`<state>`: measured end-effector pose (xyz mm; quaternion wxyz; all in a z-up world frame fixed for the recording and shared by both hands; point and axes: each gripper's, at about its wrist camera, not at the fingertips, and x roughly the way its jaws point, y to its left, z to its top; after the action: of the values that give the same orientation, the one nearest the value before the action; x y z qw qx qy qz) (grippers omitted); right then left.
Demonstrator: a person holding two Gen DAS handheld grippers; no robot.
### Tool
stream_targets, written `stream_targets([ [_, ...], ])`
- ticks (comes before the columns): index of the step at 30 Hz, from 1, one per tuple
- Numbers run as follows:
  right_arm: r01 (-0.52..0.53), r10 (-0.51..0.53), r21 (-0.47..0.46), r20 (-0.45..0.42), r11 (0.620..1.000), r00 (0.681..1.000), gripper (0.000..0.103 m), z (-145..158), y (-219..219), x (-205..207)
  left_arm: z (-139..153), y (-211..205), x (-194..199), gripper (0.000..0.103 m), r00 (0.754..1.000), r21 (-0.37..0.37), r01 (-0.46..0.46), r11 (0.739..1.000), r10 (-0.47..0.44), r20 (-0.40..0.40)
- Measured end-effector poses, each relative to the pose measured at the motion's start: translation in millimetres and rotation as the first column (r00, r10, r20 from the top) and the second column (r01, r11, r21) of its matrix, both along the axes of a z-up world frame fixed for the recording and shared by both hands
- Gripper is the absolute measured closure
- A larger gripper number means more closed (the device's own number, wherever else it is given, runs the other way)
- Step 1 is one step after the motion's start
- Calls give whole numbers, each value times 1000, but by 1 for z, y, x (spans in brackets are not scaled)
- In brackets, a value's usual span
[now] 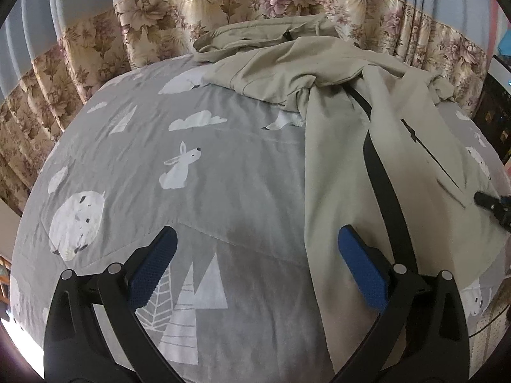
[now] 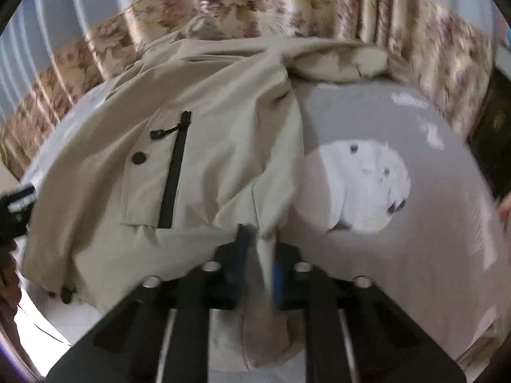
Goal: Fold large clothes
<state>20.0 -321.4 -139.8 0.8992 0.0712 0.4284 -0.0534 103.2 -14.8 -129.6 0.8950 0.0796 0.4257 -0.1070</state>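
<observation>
Beige jacket (image 1: 338, 146) lies rumpled on the bed (image 1: 223, 166), its long axis running from the near edge back toward the floral curtain (image 1: 223, 6). Left gripper (image 1: 255, 255) hangs wide open over bare grey cover just beside the jacket's left edge. Right gripper (image 2: 260, 255) pinches the jacket's near hem.

Below me spreads a grey bed sheet (image 1: 242, 166) printed with white animals; beyond it hang floral curtains (image 1: 153, 16).
</observation>
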Motion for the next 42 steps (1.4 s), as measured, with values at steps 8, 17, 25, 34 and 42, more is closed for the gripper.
stream_targets([
  [8, 201, -202, -208, 17, 957, 979, 96, 8, -68, -5, -4, -27, -2, 3, 997, 7, 77, 997, -76, -33],
  [17, 317, -318, -310, 51, 896, 947, 102, 9, -110, 0, -4, -66, -2, 3, 982, -29, 178, 984, -179, -54],
  [25, 199, -205, 64, 116, 978, 972, 98, 33, -123, -7, -10, -76, 19, 31, 959, -186, 227, 956, -253, -130],
  [34, 110, -109, 18, -37, 994, 993, 102, 3, -94, 30, -3, -64, 32, 100, 948, -290, 225, 930, -278, -155],
  [42, 97, -120, -140, -161, 985, 980, 103, 0, -66, 17, 6, -39, 7, 102, 960, -98, 241, 966, -252, -124],
])
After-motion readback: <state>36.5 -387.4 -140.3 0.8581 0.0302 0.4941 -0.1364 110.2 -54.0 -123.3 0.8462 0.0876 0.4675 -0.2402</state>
